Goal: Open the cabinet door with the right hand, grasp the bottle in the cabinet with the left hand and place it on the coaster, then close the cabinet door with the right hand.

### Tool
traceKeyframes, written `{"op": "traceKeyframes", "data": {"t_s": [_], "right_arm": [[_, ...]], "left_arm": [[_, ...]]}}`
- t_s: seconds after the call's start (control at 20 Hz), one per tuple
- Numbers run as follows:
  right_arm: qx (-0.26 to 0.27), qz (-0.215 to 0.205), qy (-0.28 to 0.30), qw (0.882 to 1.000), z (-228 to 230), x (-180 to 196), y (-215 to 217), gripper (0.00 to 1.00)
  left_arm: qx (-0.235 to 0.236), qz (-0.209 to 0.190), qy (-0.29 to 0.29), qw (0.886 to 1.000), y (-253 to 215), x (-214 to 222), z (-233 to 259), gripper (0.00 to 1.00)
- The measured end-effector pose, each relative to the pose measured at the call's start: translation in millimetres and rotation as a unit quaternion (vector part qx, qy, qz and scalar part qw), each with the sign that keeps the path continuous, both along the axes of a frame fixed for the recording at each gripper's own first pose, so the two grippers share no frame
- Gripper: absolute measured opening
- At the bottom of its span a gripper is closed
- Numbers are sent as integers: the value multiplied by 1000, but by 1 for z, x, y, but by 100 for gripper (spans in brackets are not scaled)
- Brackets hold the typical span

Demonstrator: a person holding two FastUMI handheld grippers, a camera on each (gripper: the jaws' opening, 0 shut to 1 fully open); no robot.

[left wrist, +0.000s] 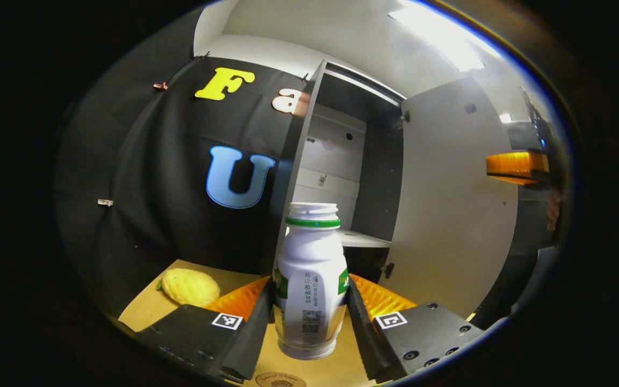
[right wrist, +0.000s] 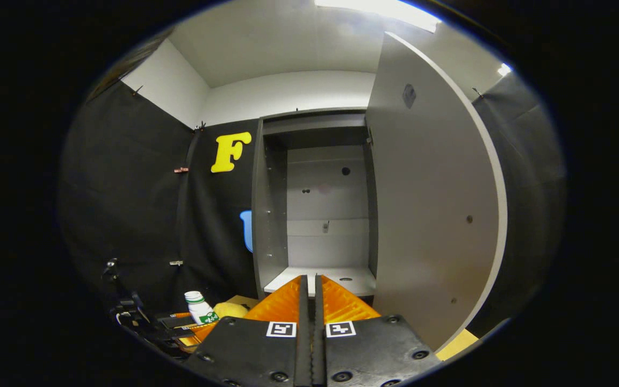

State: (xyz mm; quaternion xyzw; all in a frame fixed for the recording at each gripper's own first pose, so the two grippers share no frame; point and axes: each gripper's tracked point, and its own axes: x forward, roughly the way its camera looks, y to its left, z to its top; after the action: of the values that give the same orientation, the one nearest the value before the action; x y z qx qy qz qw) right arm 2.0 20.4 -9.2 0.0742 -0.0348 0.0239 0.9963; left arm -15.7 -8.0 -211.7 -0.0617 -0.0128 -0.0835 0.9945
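Yellow bumpy lemon-like fruit (left wrist: pixel 190 286) lying on tan table (left wrist: pixel 143 312), near black cloth booth wall (left wrist: pixel 148 177). Same fruit (right wrist: pixel 230 309) seen low in right gripper view. White ceiling with bright light panel (left wrist: pixel 438 37) overhead. Small clips (left wrist: pixel 105 202) pinning cloth.

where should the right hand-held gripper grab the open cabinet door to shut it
Take the cabinet door by its free vertical edge, opposite the hinges, coming from its outer face. It stands swung wide and the visible panel shows no handle. The right hand-held gripper is shut and would likely need to open first.
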Motion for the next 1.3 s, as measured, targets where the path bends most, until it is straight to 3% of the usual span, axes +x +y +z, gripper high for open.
{"op": "traceKeyframes", "data": {"t_s": [0.35, 0.55, 0.85, 1.3], "right_arm": [[9, 23, 35, 999, -35, 25, 11, 5], [0, 28, 41, 999, -43, 27, 12, 6], [14, 29, 53, 998, -54, 26, 3, 5], [-8, 57, 74, 996, -73, 30, 18, 6]], "left_arm": [[35, 32, 11, 999, -4, -25, -95, 75], [24, 59, 28, 998, 10, -26, -134, 75], [40, 87, 28, 995, 22, -26, -169, 75], [67, 87, 32, 993, 14, -25, -200, 75]]}}
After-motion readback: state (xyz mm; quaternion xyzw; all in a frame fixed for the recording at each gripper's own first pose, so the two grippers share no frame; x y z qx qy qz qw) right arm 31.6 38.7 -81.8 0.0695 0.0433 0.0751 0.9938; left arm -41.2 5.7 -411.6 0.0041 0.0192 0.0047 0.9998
